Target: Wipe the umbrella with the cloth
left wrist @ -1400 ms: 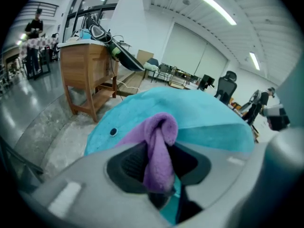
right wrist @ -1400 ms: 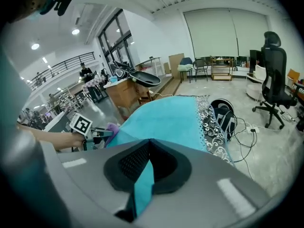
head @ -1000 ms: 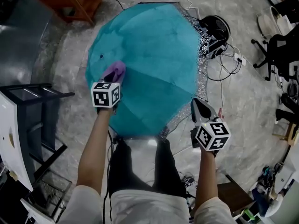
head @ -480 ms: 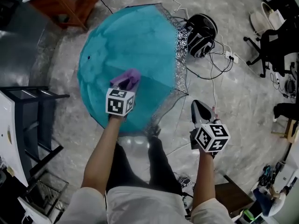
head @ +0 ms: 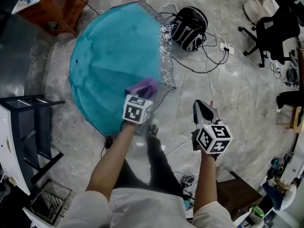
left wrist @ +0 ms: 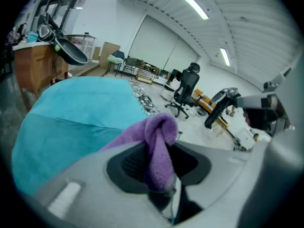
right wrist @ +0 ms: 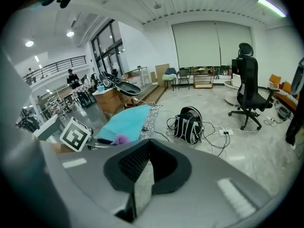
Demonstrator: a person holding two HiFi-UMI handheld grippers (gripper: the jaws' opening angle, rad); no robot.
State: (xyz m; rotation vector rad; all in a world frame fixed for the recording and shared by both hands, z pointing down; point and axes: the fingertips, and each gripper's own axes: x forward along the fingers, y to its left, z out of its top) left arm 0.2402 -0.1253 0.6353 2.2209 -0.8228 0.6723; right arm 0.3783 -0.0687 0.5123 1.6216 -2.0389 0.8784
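An open teal umbrella (head: pixel 114 56) with a lace-print rim lies on the floor, seen also as the teal umbrella (left wrist: pixel 76 113) and the teal umbrella (right wrist: pixel 126 120). My left gripper (head: pixel 142 90) is shut on a purple cloth (head: pixel 144 86), pressed on the canopy near its right rim. The purple cloth (left wrist: pixel 159 146) sticks up from between the jaws. My right gripper (head: pixel 203 110) hangs to the right of the umbrella, over bare floor, its jaws together with nothing in them.
A black bag (head: pixel 189 26) with cables (head: pixel 213 56) lies beyond the umbrella's right rim. A wooden cabinet (head: pixel 52 6) stands at the far left, a dark metal rack (head: pixel 28 122) at the left, an office chair (head: pixel 270 30) at the far right.
My left gripper has slid the cloth rightward and nearer across the canopy, from its left-centre to its right rim. The right gripper has stayed about where it was.
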